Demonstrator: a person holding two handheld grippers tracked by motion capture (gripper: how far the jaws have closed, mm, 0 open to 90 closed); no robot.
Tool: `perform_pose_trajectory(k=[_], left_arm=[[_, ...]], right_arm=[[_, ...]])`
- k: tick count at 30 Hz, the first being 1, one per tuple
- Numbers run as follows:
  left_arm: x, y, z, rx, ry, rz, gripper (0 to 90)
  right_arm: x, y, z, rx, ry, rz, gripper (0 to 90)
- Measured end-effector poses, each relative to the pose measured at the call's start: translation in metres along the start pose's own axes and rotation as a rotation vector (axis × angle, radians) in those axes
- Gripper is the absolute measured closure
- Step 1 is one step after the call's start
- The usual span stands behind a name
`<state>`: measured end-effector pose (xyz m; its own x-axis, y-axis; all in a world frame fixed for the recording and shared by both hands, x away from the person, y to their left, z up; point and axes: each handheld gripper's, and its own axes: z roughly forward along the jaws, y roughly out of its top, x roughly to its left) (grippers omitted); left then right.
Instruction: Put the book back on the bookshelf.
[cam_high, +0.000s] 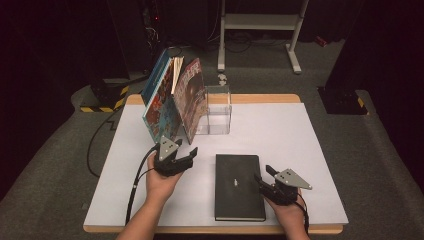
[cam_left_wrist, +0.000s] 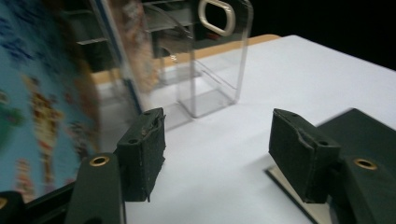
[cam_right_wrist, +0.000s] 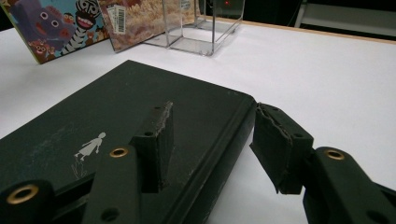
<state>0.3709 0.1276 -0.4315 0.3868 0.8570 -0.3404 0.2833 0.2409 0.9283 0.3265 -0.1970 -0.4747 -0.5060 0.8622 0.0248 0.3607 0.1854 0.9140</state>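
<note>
The black book (cam_high: 239, 186) lies flat on the white counter (cam_high: 280, 130), close to the near edge and a little right of the middle, its long sides running from the near edge toward the far one. Its cover is matte black and scuffed, with a small pale figure printed at its centre; in the right gripper view that mark reads as a tiny white silhouette with faint scratches around it. The spine-side edge is rounded, with a groove running alongside it.

The right gripper (cam_high: 263, 181) sits at the book's right edge, near the counter's near right corner. Its fingers (cam_right_wrist: 154, 144) stand apart and straddle that edge: one rests over the cover, the other hangs beside the book above the bare counter. Whether the pad on the cover actually touches it I cannot tell.

The left gripper (cam_high: 184, 156) is held left of the book, nearer the middle of the counter, with its fingers (cam_left_wrist: 142, 151) apart and nothing between them but white surface.

Toward the far left corner a clear acrylic stand (cam_high: 218, 111) holds picture books (cam_high: 172, 100) leaning to the left. In the left gripper view these covers are smeared by blur, so their pictures cannot be made out, and a corner of the black book is cut off at the lower right. In the right gripper view the leaning covers are cropped at the top, and the near end of the black book is hidden behind the gripper's own fingers.
</note>
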Motion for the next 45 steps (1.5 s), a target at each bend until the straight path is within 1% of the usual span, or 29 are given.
perform_pose_trajectory(k=[2,3,4,5,6,7,10,11,12,14,15,16,18,21,23,24,25,26,27,30,33,35,37,38,39,42,45], left_arm=[[-0.002,-0.007,-0.001,0.017,-0.016,-0.002,33.3],[-0.003,-0.010,-0.002,0.034,-0.023,0.006,33.1],[-0.003,-0.013,-0.003,0.041,-0.033,0.003,32.3],[-0.003,-0.013,-0.003,0.041,-0.033,0.003,31.0],[-0.005,-0.018,-0.005,0.060,-0.047,0.010,31.6],[-0.006,-0.020,-0.006,0.069,-0.055,0.015,31.8],[-0.008,-0.026,-0.009,0.092,-0.074,0.011,29.2],[-0.008,-0.026,-0.009,0.092,-0.074,0.011,27.9],[-0.009,-0.028,-0.010,0.090,-0.087,-0.010,27.6],[-0.008,-0.031,-0.012,0.098,-0.099,-0.019,27.2],[-0.008,-0.031,-0.012,0.098,-0.099,-0.019,25.8],[-0.008,-0.034,-0.014,0.108,-0.112,-0.015,24.8],[-0.008,-0.039,-0.015,0.110,-0.125,-0.023,24.5],[-0.008,-0.046,-0.014,0.114,-0.118,-0.027,24.9],[-0.008,-0.051,-0.013,0.127,-0.112,-0.019,25.0],[-0.008,-0.052,-0.013,0.137,-0.114,-0.004,25.7],[-0.008,-0.052,-0.013,0.137,-0.114,-0.004,25.6],[-0.010,-0.055,-0.016,0.122,-0.129,0.011,25.3],[-0.010,-0.056,-0.017,0.120,-0.132,0.017,25.0],[-0.012,-0.058,-0.020,0.120,-0.142,0.018,22.2],[-0.013,-0.059,-0.022,0.117,-0.147,0.019,21.0],[-0.014,-0.061,-0.023,0.128,-0.154,0.026,19.9],[-0.014,-0.061,-0.024,0.130,-0.160,0.024,19.1],[-0.014,-0.061,-0.024,0.130,-0.160,0.024,19.0],[-0.013,-0.062,-0.024,0.136,-0.160,0.028,19.0],[-0.013,-0.062,-0.024,0.132,-0.157,0.017,19.2],[-0.011,-0.060,-0.025,0.116,-0.157,0.007,20.2]], right_arm=[[-0.001,0.000,0.000,0.004,-0.001,0.003,47.1],[-0.001,0.000,0.000,0.006,0.000,0.003,47.0],[-0.001,0.000,0.000,0.008,-0.002,0.003,46.9],[-0.001,0.000,0.000,0.008,-0.002,0.003,46.9],[-0.001,-0.001,0.000,0.012,-0.005,0.003,46.6],[-0.001,-0.001,0.000,0.014,-0.007,0.004,46.4],[0.000,-0.001,-0.001,0.022,-0.015,-0.005,46.0],[0.000,-0.001,-0.001,0.022,-0.015,-0.005,46.0],[0.000,-0.003,-0.004,0.026,-0.019,-0.004,45.8],[0.000,-0.005,-0.006,0.036,-0.022,-0.005,45.4],[0.000,-0.005,-0.006,0.036,-0.022,-0.005,45.4],[-0.001,-0.009,-0.010,0.045,-0.021,-0.001,45.0],[-0.002,-0.011,-0.013,0.056,-0.020,0.010,44.3],[-0.003,-0.016,-0.018,0.074,-0.013,0.032,42.8],[-0.003,-0.019,-0.020,0.083,-0.005,0.044,41.3],[-0.003,-0.020,-0.021,0.087,0.000,0.050,40.7],[-0.002,-0.020,-0.021,0.093,0.003,0.047,40.1],[-0.001,-0.021,-0.021,0.102,0.007,0.049,39.6],[0.000,-0.021,-0.021,0.098,0.011,0.051,38.6],[0.002,-0.021,-0.019,0.109,0.031,0.063,36.8],[0.004,-0.021,-0.017,0.115,0.062,0.079,35.9],[0.006,-0.021,-0.016,0.121,0.086,0.087,35.8],[0.008,-0.020,-0.014,0.129,0.112,0.095,36.1],[0.008,-0.020,-0.014,0.129,0.112,0.095,36.1],[0.011,-0.020,-0.011,0.143,0.147,0.108,35.5],[0.015,-0.018,-0.011,0.148,0.126,0.092,36.1],[0.016,-0.016,-0.010,0.154,0.121,0.080,36.8]])
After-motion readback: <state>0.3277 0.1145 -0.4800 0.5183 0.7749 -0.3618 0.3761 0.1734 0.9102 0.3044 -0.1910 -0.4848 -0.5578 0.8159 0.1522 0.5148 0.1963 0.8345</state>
